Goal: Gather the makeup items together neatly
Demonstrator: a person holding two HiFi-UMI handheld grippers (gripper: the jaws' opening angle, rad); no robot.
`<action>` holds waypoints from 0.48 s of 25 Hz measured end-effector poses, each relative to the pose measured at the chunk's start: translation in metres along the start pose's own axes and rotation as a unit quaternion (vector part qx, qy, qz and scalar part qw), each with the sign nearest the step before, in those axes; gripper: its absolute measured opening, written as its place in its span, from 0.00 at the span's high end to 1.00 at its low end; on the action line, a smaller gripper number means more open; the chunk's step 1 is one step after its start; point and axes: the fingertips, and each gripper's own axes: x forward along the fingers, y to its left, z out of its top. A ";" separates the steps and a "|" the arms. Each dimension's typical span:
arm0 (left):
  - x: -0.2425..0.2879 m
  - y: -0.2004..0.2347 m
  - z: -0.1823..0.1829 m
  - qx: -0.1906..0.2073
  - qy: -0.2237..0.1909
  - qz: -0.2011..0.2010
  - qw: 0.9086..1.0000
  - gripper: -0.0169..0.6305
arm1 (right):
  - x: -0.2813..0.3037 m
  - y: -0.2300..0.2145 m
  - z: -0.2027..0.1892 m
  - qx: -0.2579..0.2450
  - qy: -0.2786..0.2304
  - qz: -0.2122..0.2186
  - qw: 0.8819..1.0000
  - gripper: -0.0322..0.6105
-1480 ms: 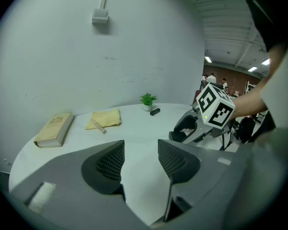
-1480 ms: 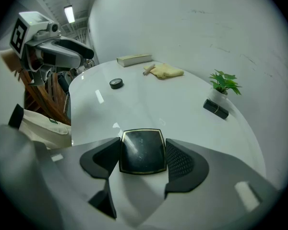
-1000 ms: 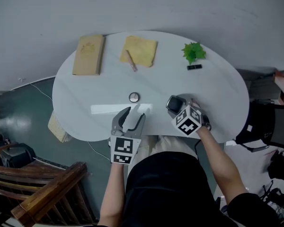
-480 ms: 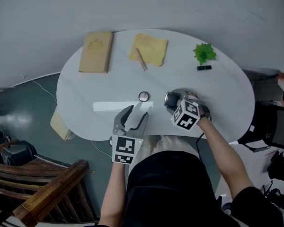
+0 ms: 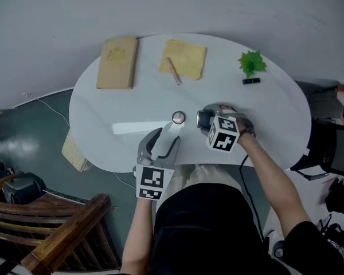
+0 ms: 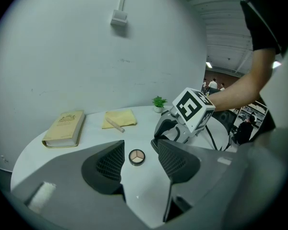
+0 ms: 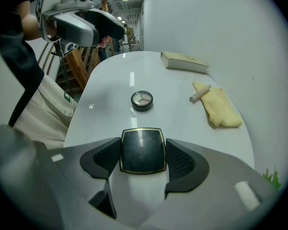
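Table: a white oval table (image 5: 103,110) fills the middle of the head view, with a wooden chair (image 5: 57,216) off its edge at lower left.
Black compact: a squarish black compact (image 7: 143,150) with rounded corners, a glossy lid and a thin gold line round its edge. It sits low in the middle of the right gripper view. In the head view it is just right of centre, near the table's front edge.
Right tongs: the right tongs (image 5: 207,119) are clamped on the black compact, one pad against each of its sides, pointing steeply down. Whether the compact rests on the table or hangs just off it, I cannot tell.
Round pot: a small round pot (image 5: 178,117) with a dark rim and a top split into three pale wedges. It lies flat on the table just left of the black compact in the head view, apart from it.
Left tongs: the left tongs (image 5: 164,137) stand apart with nothing in them, low in the middle of the head view. The round pot lies beyond their tips, untouched.
Beige stick: a slim beige stick (image 5: 173,71) lies slantwise at the left edge of a folded yellow cloth (image 5: 186,57), upper middle of the head view, well apart from the round pot.
Short black bar: a short black bar (image 5: 251,81) at upper right, just below a little green plant (image 5: 251,63); too small to tell what it is.
Book: a closed tan book (image 5: 117,62), upper left on the table.
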 end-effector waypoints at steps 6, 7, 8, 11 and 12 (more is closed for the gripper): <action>0.000 0.006 0.000 0.001 0.000 -0.001 1.000 0.64 | 0.002 -0.007 0.007 -0.015 -0.001 0.001 1.000 0.48; 0.000 0.006 0.000 0.002 0.000 -0.001 1.000 0.64 | 0.003 -0.007 0.008 -0.016 -0.001 0.002 1.000 0.48; 0.001 0.007 0.001 0.002 0.001 -0.001 1.000 0.64 | 0.003 -0.007 0.009 -0.018 -0.002 0.004 1.000 0.48; 0.001 0.008 0.002 0.003 0.002 -0.001 1.000 0.64 | 0.003 -0.007 0.010 -0.016 -0.005 0.008 1.000 0.47; 0.002 0.008 0.002 0.004 0.002 -0.001 1.000 0.64 | 0.003 -0.007 0.010 -0.014 -0.006 0.010 1.000 0.47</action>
